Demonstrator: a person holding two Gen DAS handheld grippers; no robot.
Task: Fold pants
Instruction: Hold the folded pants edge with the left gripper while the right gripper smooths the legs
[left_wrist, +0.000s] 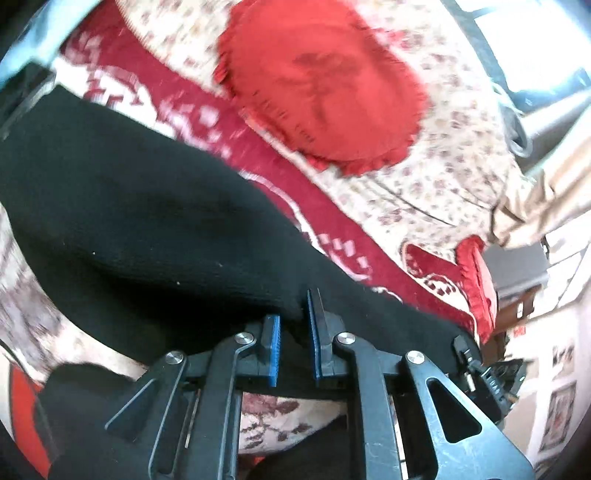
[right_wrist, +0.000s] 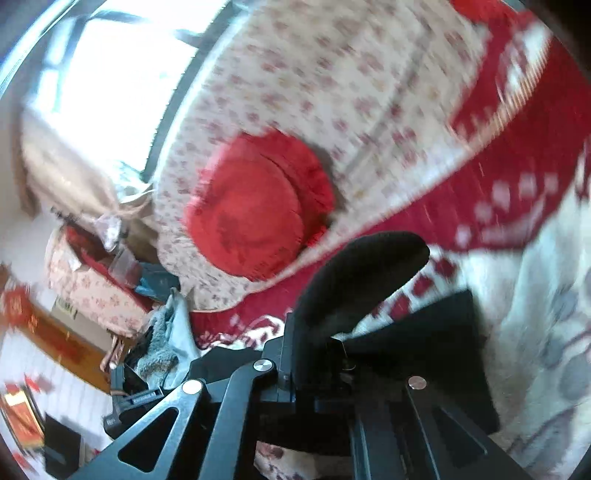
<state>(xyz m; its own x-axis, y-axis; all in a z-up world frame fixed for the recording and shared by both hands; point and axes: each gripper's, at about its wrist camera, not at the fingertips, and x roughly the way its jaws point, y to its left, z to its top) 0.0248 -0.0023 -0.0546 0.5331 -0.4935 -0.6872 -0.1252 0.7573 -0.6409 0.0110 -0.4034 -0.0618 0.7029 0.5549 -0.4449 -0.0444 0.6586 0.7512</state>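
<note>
Both hand-held grippers, left (left_wrist: 293, 325) and right (right_wrist: 314, 332), are clamped on the pants (left_wrist: 147, 229) at 6 o'clock (hem lifted): next, carry it over toward 12, onto the bed (left_wrist: 424, 177).

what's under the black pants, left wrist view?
Under the black pants: a red and white patterned blanket, showing past the upper edge, and a floral sheet below the tongs. What lies directly beneath the cloth is covered.

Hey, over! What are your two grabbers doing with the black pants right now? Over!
Left gripper shut on black pants. Right gripper shut on the pants too, fabric bunched above it. Red cushion lies beyond on the floral bedspread, not touching them.
</note>
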